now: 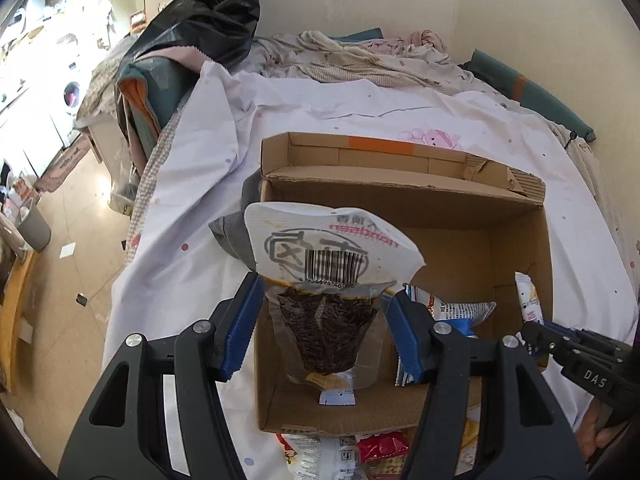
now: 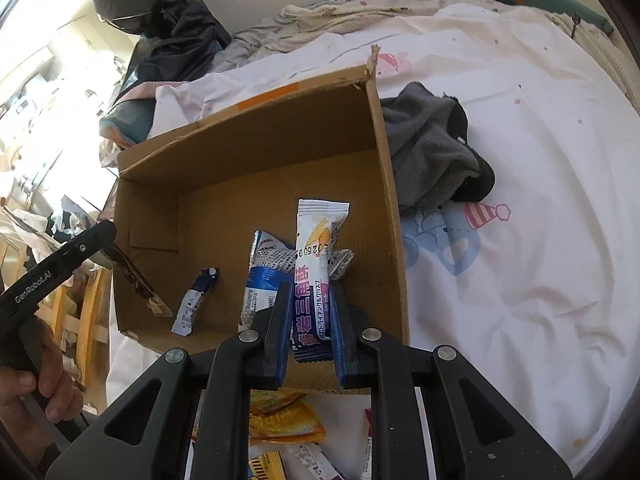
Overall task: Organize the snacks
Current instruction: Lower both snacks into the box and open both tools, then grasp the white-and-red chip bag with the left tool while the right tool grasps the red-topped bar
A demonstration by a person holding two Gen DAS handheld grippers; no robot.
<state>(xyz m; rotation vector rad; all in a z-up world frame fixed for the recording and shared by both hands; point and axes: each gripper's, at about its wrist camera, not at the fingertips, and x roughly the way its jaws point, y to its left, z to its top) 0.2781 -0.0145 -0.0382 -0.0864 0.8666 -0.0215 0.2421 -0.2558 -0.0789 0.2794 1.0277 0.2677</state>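
Now pouch (image 1: 325,300) between left hand-held gripper (image 1: 320,332).

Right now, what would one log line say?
left gripper: holds clear pouch | right gripper: holds white-purple packet | both over cardboard box

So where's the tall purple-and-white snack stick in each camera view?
Left wrist: the purple-and-white snack stick shows at the far right, over the cardboard box's right side.
Right wrist: centre frame, clamped upright in the right gripper.
Shared landmark: the orange tape strip on the box's far wall.
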